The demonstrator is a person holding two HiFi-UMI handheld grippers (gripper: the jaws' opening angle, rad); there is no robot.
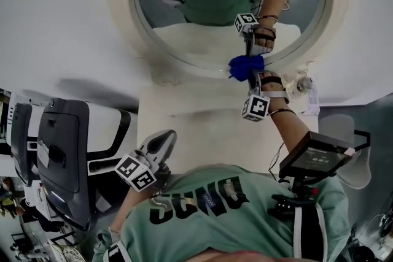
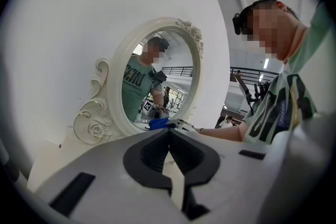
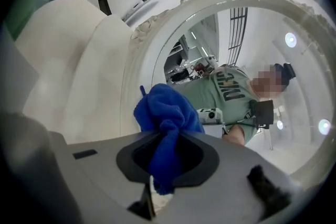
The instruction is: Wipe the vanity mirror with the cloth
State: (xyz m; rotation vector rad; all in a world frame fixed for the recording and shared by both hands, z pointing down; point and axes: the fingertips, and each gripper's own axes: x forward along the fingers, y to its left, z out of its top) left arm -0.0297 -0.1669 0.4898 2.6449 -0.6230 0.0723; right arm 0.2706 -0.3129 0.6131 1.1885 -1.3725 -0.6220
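Judging by how things sit, the wiping itself looks to be in hand. The blue cloth (image 1: 247, 65) is pinched tight between the jaws of the right gripper (image 1: 252, 78), bunched up in front of them. It's pushed against the bottom of the oval vanity mirror (image 1: 209, 40), right about where the glass meets the white ornate frame (image 1: 126, 3). Whether it's on the glass or just the inner rim can't really be told. The left gripper (image 1: 164, 137) is held low over the near edge of the cream table (image 1: 202, 126), well apart from the mirror, with its jaws closed together on nothing. So probably only the bottom edge is covered for now. Next, the cloth would need to be swept up and across the glass. Pressure should be light but even, so the mirror isn't shoved back or rocked.
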